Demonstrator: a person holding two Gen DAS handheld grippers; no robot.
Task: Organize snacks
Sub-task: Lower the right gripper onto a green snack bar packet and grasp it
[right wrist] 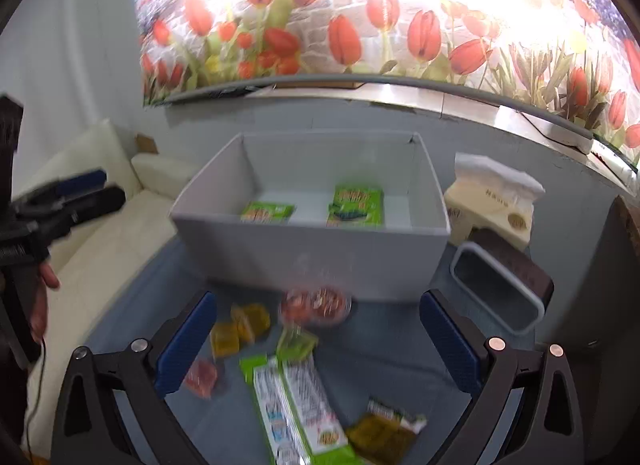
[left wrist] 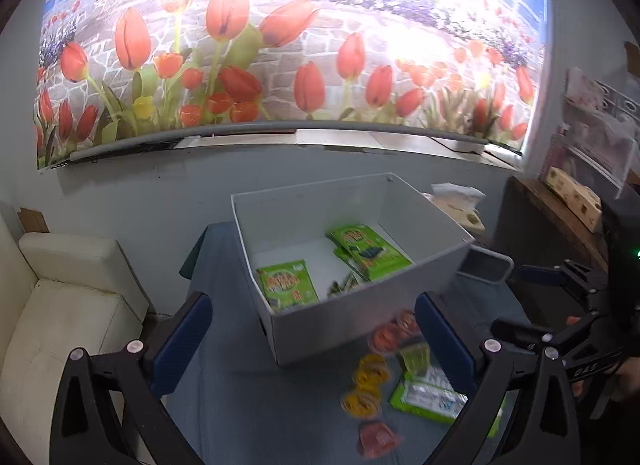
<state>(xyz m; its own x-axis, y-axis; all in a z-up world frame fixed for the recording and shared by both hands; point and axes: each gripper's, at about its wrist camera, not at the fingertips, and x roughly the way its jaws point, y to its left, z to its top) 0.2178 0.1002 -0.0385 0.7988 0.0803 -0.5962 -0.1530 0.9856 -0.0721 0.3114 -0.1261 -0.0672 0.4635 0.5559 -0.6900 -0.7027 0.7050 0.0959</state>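
Observation:
A grey open box (left wrist: 320, 329) stands on the blue-grey table and holds green snack packets (left wrist: 288, 281) (left wrist: 370, 249); it also shows in the right wrist view (right wrist: 312, 253) with packets (right wrist: 354, 205) inside. In front of it lie loose snacks: red jelly cups (right wrist: 316, 303), yellow packs (right wrist: 240, 329), a long green-white pack (right wrist: 296, 409), a small red pack (right wrist: 202, 377). My left gripper (left wrist: 312, 341) is open and empty before the box's near corner. My right gripper (right wrist: 318, 341) is open and empty above the loose snacks.
A small grey bin (right wrist: 496, 297) and a cream tissue holder (right wrist: 492, 201) stand right of the box. A white sofa (left wrist: 60, 305) is at the left. A tulip-print blind (left wrist: 280, 45) covers the back wall. A wooden shelf (left wrist: 560, 217) is at the right.

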